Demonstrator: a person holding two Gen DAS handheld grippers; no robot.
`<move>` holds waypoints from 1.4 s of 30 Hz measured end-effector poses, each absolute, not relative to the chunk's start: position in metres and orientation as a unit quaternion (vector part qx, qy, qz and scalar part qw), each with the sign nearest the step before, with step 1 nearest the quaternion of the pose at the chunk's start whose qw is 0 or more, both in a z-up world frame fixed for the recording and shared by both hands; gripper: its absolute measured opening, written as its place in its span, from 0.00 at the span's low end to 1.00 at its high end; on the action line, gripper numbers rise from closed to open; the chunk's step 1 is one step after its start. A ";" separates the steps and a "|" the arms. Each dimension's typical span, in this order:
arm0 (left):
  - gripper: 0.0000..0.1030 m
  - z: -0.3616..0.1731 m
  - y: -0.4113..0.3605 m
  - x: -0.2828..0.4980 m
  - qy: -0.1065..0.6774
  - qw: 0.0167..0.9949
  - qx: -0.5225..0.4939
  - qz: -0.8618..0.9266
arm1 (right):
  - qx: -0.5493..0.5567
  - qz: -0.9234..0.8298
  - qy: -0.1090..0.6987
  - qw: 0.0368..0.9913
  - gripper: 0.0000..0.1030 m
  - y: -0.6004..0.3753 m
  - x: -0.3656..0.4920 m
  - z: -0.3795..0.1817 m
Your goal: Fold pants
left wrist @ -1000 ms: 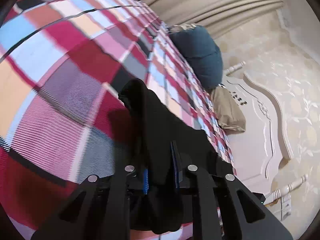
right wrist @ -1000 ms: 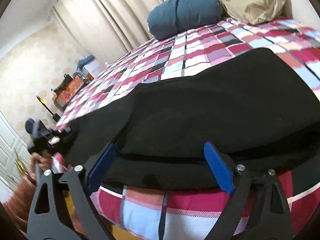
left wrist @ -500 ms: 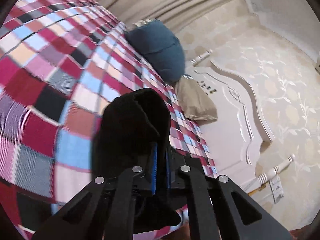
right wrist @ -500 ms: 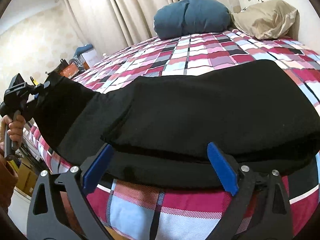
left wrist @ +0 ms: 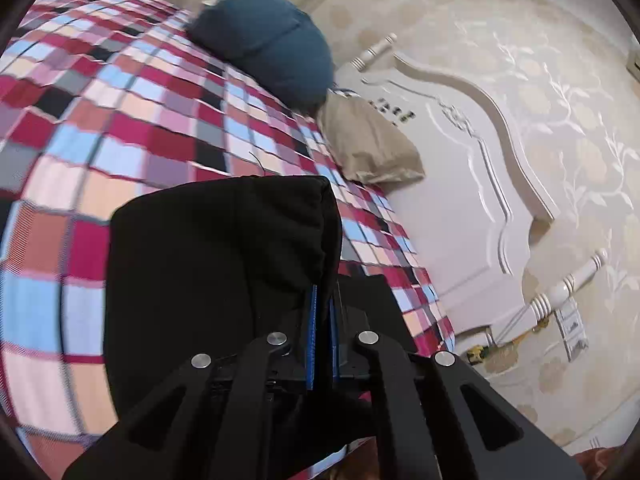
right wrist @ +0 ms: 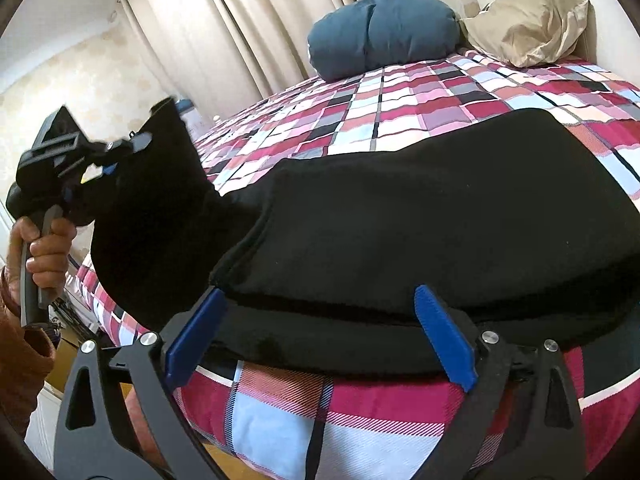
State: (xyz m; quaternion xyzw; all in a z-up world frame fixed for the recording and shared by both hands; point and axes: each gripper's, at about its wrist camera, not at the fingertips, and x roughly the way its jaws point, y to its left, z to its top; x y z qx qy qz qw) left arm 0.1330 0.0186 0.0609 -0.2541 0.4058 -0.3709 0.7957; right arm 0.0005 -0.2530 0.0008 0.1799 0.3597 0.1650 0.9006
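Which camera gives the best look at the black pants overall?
The right wrist view: the black pants lie spread across the checked bedspread, one end lifted by the left gripper. The left wrist view shows only that pinched end.

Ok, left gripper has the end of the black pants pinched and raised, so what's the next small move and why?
Probably carry the left gripper across toward the far end of the black fleece pants, then lower it. Its blue pads are shut on the lifted fabric end, while the rest lies flat on the plaid bedspread. The right gripper hangs open at the near edge, gripping nothing.
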 end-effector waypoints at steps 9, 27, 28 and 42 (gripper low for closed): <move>0.05 0.038 -0.075 0.147 0.448 0.760 -0.223 -0.414 | 0.201 0.178 0.355 0.895 0.93 -0.260 0.000 0.002; 0.05 0.021 -0.138 0.144 0.472 0.760 -0.166 -0.415 | 0.238 0.199 0.354 0.882 0.93 -0.277 -0.011 0.004; 0.05 0.023 -0.141 0.145 0.471 0.761 -0.161 -0.416 | 0.237 0.199 0.355 0.882 0.93 -0.277 -0.011 0.004; 0.10 0.005 -0.167 0.139 0.481 0.776 -0.122 -0.389 | 0.248 0.177 0.351 0.886 0.93 -0.297 -0.024 0.023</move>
